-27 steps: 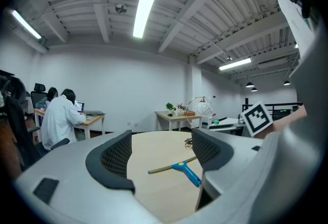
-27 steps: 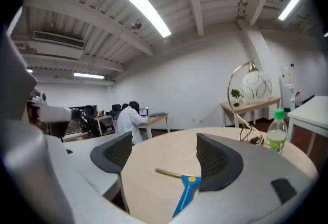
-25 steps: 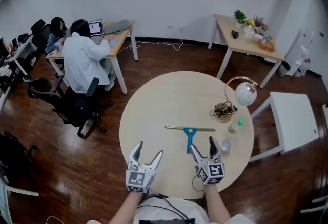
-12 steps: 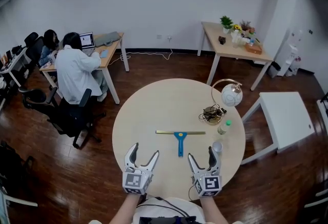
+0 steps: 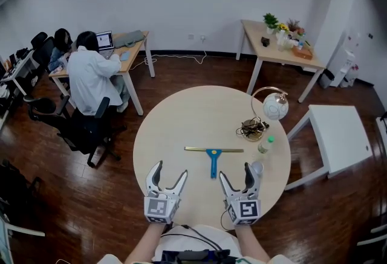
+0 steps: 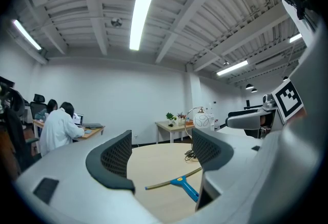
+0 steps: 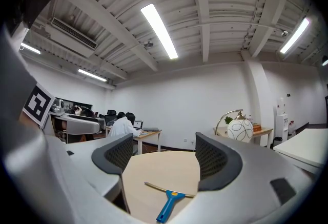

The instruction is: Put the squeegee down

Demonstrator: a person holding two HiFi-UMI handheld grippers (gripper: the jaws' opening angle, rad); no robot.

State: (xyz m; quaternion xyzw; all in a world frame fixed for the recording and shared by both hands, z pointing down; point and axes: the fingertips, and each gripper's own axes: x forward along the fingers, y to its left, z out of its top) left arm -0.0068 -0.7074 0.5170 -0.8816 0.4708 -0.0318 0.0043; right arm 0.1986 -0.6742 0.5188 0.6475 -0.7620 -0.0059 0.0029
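Observation:
A squeegee (image 5: 213,154) with a blue handle and a long brass-coloured blade lies flat on the round wooden table (image 5: 181,124), free of both grippers. It shows again as the squeegee (image 6: 177,182) in the left gripper view and the squeegee (image 7: 168,199) in the right gripper view. My left gripper (image 5: 168,176) hovers open at the table's near edge, left of the handle. To the right of the handle my right gripper (image 5: 236,173) also stands open, nothing between its jaws. Both point level toward the far side.
At the table's right side stand a globe lamp (image 5: 275,106), a tangle of cable (image 5: 249,130), a green-capped bottle (image 5: 264,145) and a small cup (image 5: 257,168). A person in white (image 5: 91,75) sits at a desk far left. A white side table (image 5: 338,136) is at right.
Both grippers have drawn back toward the near edge and risen, away from the squeegee, which lies still. The head view has shifted a little.

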